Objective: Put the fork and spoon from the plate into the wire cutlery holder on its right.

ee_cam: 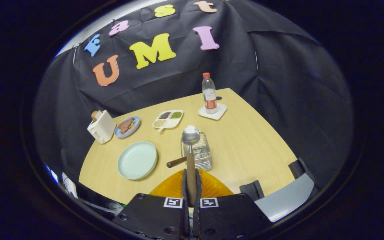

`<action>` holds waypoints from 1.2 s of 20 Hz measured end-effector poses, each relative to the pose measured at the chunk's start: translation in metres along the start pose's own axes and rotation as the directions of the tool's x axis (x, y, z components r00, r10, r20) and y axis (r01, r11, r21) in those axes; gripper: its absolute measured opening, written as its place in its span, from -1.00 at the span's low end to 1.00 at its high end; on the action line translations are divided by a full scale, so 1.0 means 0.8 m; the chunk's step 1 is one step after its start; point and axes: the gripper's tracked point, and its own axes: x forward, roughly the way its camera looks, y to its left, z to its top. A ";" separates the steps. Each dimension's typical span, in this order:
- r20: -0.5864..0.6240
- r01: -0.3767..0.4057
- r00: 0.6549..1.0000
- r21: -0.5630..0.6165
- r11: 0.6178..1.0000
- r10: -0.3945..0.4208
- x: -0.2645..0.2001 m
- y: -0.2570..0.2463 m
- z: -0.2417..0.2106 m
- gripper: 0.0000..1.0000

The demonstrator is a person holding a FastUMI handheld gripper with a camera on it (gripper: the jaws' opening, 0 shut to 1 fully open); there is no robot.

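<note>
Spoon (191, 146) clamped by its brown handle between both fingers of my tool (191, 186), bowl up, held over the wire holder (200, 155). A second handle (176, 162), likely the fork's, juts from the holder toward the empty plate (137, 160). Bottle (209, 91) beyond on the worktop (245, 140).
</note>
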 end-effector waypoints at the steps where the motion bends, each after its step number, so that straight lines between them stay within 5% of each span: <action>1: -0.011 0.002 1.000 0.003 1.000 -0.002 0.007 -0.006 0.000 -0.91; 17: -0.007 -0.021 1.000 -0.032 0.999 0.021 0.030 0.001 0.017 -0.81; 21: 0.063 -0.030 0.997 -0.036 0.999 0.032 0.010 0.014 0.034 -0.56; 24: 0.107 -0.029 0.994 -0.039 0.999 0.033 -0.008 0.025 0.039 -0.11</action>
